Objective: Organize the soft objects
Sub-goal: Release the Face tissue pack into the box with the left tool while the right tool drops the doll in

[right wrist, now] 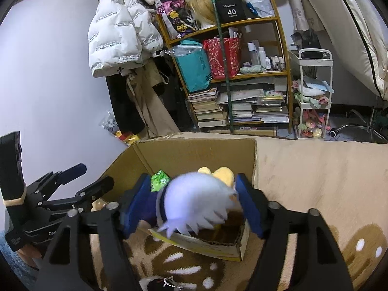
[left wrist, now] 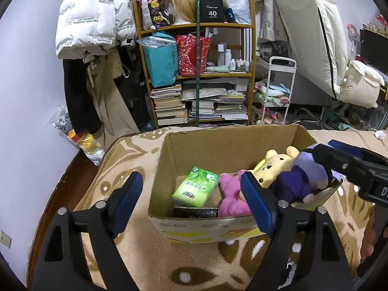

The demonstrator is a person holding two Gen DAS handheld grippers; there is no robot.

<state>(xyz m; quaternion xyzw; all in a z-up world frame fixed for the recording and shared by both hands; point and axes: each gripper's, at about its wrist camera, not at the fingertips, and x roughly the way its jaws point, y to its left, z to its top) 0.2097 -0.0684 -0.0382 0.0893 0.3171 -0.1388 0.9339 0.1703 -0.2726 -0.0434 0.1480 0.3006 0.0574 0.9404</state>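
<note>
An open cardboard box (left wrist: 194,150) stands on a beige patterned blanket. Inside lie a green tissue pack (left wrist: 195,186), a pink plush (left wrist: 230,198) and a yellow bear plush (left wrist: 274,167). My right gripper (right wrist: 194,206) is shut on a purple doll with pale lilac hair (right wrist: 198,203) and holds it over the box's near right corner; the doll also shows in the left wrist view (left wrist: 303,177). My left gripper (left wrist: 191,203) is open and empty, just in front of the box's near wall; it also shows in the right wrist view (right wrist: 82,179).
The blanket (left wrist: 150,262) covers the bed around the box. A small black-and-white plush with a chain (right wrist: 160,283) lies on it near me. Behind stand a wooden shelf (left wrist: 194,72) with books and bags, hanging coats and a white trolley (left wrist: 276,92).
</note>
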